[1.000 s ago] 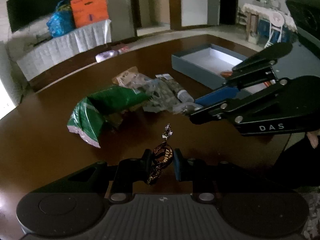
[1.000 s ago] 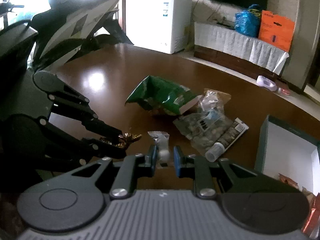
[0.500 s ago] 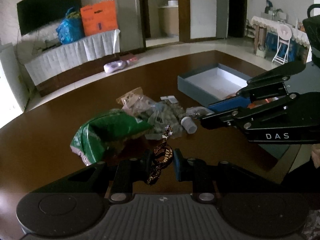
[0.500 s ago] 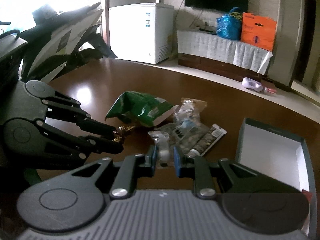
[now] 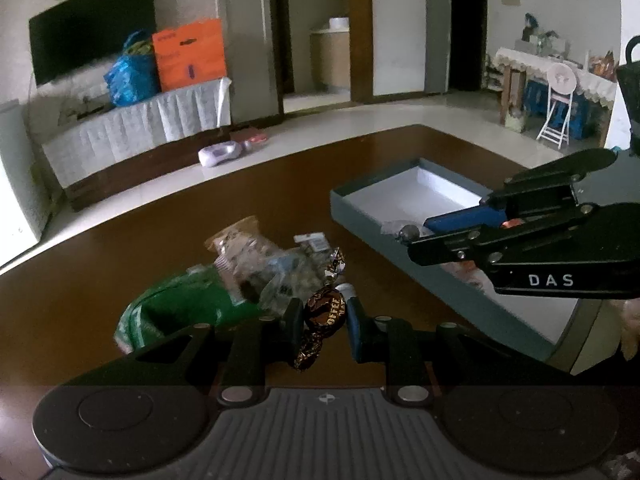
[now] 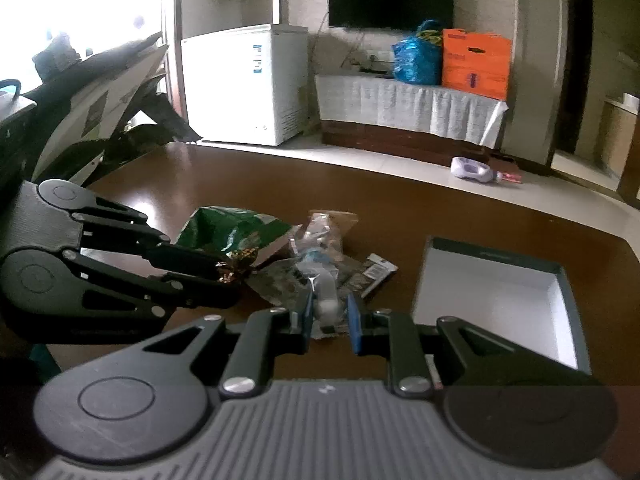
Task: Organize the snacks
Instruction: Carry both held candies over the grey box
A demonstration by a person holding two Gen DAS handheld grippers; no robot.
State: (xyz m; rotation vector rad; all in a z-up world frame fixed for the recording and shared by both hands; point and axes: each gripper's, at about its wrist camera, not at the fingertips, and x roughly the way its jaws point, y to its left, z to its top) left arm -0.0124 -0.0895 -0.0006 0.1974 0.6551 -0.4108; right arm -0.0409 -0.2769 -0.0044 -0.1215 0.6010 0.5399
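Both grippers have lifted and swung toward the box since the earlier frames, so the snack pile sits lower and closer under my fingers

From the left wrist, the left gripper (image 5: 325, 320) is pinched on a brown toffee (image 5: 325, 314) by its round middle, twisted foil ends sticking out above and below. I judge it light and hard inside a slick, crinkly wrapper, so the middle is the right place to hold; the twists would slip or unravel. The right gripper (image 5: 416, 240) hangs over the near wall of the grey box (image 5: 360, 216), which has a white floor and a few items already at its near end. The green chip bag (image 5: 180, 308) and clear packets (image 5: 256, 256) lie together on the brown table (image 5: 120, 248), left of the box. Between the toffee and the box, only the right gripper could get in my way

From the right wrist, the right gripper (image 6: 329, 316) is closed on a small clear sachet (image 6: 326, 300) with something white inside: soft, nearly weightless, likely to flop. The left gripper (image 6: 230, 276) shows at left with the toffee (image 6: 238, 264) at its tip. The box (image 6: 496, 256) lies open to the right, well clear of the pile
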